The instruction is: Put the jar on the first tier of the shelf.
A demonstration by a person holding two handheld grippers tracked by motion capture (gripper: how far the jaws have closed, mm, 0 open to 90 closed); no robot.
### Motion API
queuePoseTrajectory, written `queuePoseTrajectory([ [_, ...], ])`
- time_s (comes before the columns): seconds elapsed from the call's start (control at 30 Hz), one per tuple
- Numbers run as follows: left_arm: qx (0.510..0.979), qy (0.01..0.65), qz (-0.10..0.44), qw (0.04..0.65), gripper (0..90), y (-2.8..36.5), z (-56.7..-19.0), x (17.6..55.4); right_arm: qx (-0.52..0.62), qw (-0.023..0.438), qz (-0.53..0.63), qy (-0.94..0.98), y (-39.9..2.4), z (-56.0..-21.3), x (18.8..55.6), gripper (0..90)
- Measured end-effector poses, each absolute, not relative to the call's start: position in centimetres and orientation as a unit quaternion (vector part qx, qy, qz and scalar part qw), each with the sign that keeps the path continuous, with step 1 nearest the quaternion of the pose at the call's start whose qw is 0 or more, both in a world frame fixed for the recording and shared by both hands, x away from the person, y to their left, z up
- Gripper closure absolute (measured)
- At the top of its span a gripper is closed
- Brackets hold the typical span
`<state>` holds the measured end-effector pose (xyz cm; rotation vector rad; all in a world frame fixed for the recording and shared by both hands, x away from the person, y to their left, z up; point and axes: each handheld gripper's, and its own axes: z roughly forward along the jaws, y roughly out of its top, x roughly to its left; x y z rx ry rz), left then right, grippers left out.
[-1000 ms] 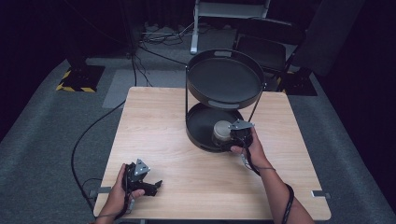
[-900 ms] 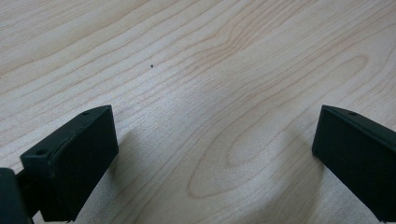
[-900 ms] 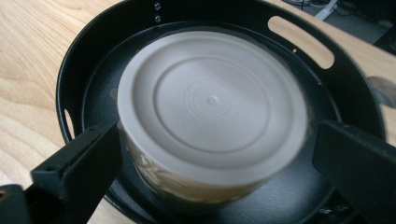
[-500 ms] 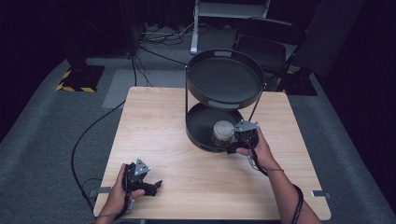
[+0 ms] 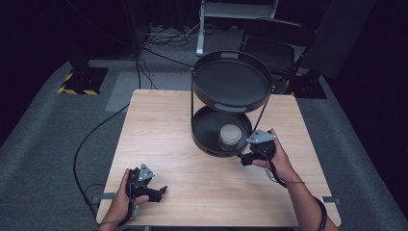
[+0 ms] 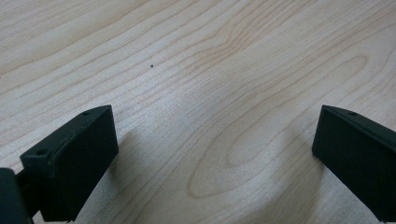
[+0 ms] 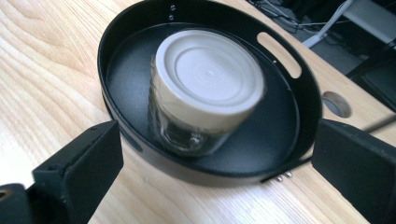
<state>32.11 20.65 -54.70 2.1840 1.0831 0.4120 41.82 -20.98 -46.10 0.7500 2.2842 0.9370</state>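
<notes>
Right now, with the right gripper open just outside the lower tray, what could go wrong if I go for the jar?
1. The tray rim stands between the right gripper and the jar; a level approach could strike it.
2. The upper tray overhangs the jar, so coming from above looks blocked.
3. The jar has a smooth glass body below its lid; a grip on the lid alone might slip.
</notes>
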Motion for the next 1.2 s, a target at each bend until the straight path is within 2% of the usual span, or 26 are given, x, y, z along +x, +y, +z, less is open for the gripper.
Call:
queuePoseTrajectory([
  [0.7,0.834,0.414,0.157,0.328,0.0,20.6,-54.7,32.1,0.255,0.295,0.348,0.853,-23.9,-45.5,37.2,2.0],
  [1.2,0.834,0.414,0.158,0.328,0.0,20.6,-54.7,32.1,0.264,0.298,0.31,0.864,-25.7,-48.1,35.5,2.0],
])
